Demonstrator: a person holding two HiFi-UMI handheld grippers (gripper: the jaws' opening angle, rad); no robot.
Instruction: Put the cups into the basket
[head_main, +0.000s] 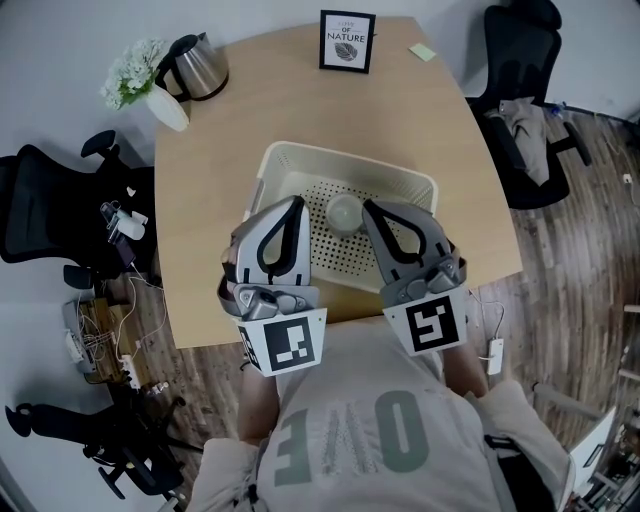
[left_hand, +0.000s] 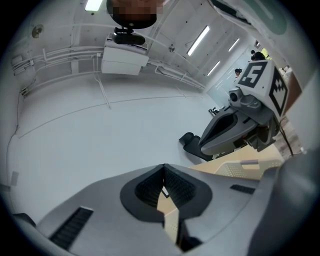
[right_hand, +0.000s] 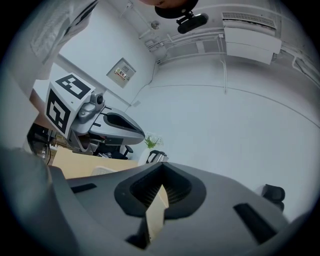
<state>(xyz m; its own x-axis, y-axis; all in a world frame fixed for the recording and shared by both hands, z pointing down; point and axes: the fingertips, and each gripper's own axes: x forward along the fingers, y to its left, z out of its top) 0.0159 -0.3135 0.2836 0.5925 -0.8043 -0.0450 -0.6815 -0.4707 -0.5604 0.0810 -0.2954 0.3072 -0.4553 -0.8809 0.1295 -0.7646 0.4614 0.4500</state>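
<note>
A cream perforated basket (head_main: 350, 160) stands in the middle of the wooden table (head_main: 210, 200). One pale cup (head_main: 344, 213) sits inside it, seen from above. Both grippers are held up close to the head camera, over the basket's near side, with the cup showing between them. My left gripper (head_main: 296, 204) is shut with nothing in it; in its own view the jaw tips (left_hand: 163, 167) meet and point at the room's ceiling. My right gripper (head_main: 370, 208) is also shut and holds nothing (right_hand: 161, 170). Each gripper view shows the other gripper beside it.
At the table's far side are a steel kettle (head_main: 200, 65), a white vase of flowers (head_main: 150, 92), a framed print (head_main: 347, 41) and a yellow note (head_main: 422, 52). Office chairs stand at the left (head_main: 40, 210) and right (head_main: 520, 110).
</note>
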